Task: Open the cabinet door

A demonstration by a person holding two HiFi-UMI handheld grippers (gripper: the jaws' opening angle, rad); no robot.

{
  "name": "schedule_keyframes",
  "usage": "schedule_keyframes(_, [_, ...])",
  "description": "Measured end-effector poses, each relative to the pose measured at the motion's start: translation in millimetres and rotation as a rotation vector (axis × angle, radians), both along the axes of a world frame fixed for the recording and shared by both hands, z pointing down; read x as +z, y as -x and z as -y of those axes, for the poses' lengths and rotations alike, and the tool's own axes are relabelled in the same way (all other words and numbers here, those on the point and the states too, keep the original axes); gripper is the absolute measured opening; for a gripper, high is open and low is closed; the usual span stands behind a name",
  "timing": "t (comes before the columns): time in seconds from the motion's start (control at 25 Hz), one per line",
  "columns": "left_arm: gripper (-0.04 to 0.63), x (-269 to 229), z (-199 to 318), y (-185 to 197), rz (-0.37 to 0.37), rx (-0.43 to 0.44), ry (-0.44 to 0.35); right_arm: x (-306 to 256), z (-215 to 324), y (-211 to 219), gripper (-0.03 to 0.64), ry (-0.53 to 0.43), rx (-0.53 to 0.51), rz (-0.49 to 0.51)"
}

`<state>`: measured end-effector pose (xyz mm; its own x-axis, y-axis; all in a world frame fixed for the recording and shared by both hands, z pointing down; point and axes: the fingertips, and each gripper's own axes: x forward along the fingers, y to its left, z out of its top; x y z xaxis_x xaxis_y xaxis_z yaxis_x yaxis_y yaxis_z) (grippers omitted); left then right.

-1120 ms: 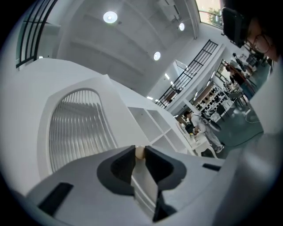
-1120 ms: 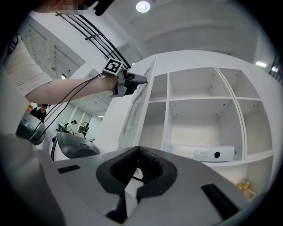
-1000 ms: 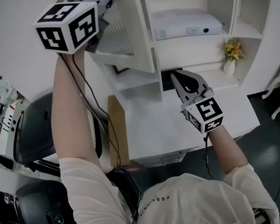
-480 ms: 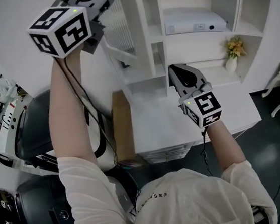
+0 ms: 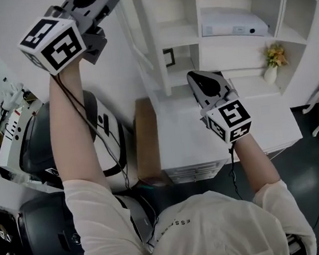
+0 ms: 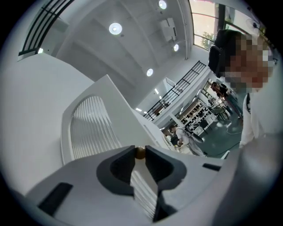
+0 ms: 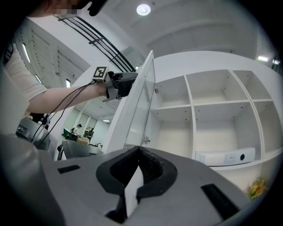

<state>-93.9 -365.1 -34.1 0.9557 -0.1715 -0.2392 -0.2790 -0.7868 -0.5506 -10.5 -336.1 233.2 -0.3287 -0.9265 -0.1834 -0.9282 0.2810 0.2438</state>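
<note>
free: shelf bays (image 5: 170, 1) | obstacle: cabinet door (image 5: 139, 40) swung out, left

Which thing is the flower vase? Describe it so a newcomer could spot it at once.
Find the white shelf unit with open cubbies. Below and right of the flat white box stands a small white vase of yellow-orange flowers. It is the only brightly coloured thing there.

knob (image 6: 140, 152): only a small brass bit shows between the left gripper (image 6: 140, 148) tips; the rest is covered.
cabinet door (image 5: 147, 33): its top is cut off by the upper edge of the head view.
cabinet (image 5: 196, 7): right side runs out of frame.
</note>
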Motion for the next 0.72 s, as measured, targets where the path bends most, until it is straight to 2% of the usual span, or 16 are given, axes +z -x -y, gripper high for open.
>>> schedule_keyframes(0.2, [0.075,-1.1,-0.3,28.5,0.006,0.025,0.009,1.4,7.1,25.1,0.014,0.004,-0.024,0.011])
schedule_keyframes(0.52, [0.081,-1.7,11.6,84.8,-0.027,0.035,0.010,1.9,24.0,65.2,0.014,0.001,-0.067,0.002])
schedule_keyframes(0.72, [0.083,-2.4,21.5,113.0,-0.047,0.089,0.039,3.5,33.7,90.6,0.014,0.000,-0.091,-0.016])
